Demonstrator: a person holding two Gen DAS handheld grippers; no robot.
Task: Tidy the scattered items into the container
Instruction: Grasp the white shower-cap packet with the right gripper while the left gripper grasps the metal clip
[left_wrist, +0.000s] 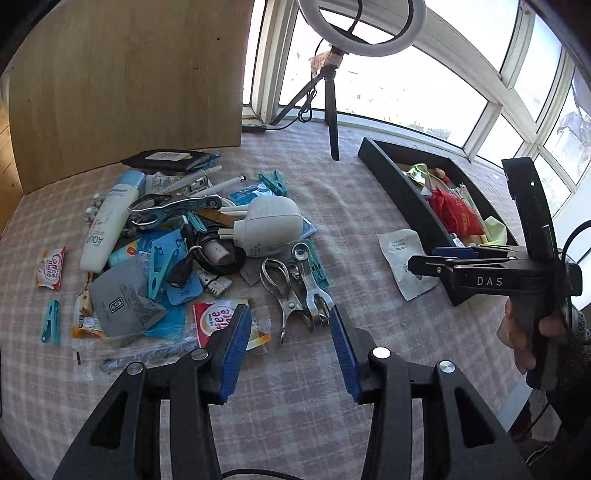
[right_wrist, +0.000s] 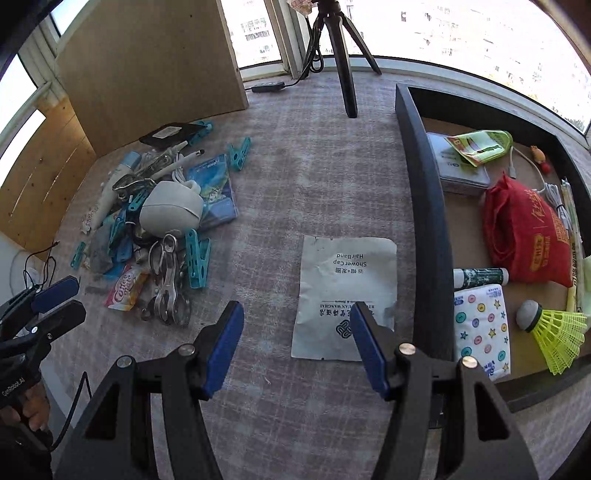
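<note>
A heap of scattered items lies on the checked cloth: a white rounded device (left_wrist: 269, 221) (right_wrist: 170, 208), metal clips (left_wrist: 306, 291) (right_wrist: 168, 288), teal pegs, a lotion tube (left_wrist: 107, 225) and a Coffee-mate sachet (left_wrist: 218, 317) (right_wrist: 125, 290). A grey shower cap packet (left_wrist: 402, 258) (right_wrist: 343, 288) lies alone beside the black tray (left_wrist: 399, 184) (right_wrist: 428, 221). My left gripper (left_wrist: 289, 309) (right_wrist: 75, 297) hangs open over the near edge of the heap, above the clips. My right gripper (right_wrist: 295, 308) (left_wrist: 424, 258) is open over the packet's near left edge. Neither holds anything.
The tray holds a red pouch (right_wrist: 524, 240), a yellow shuttlecock (right_wrist: 554, 332), a patterned tissue pack (right_wrist: 480, 328) and more. A ring-light tripod (left_wrist: 332, 110) (right_wrist: 345, 74) stands at the back. A wooden board (left_wrist: 129, 74) rises behind the heap. Windows line the far side.
</note>
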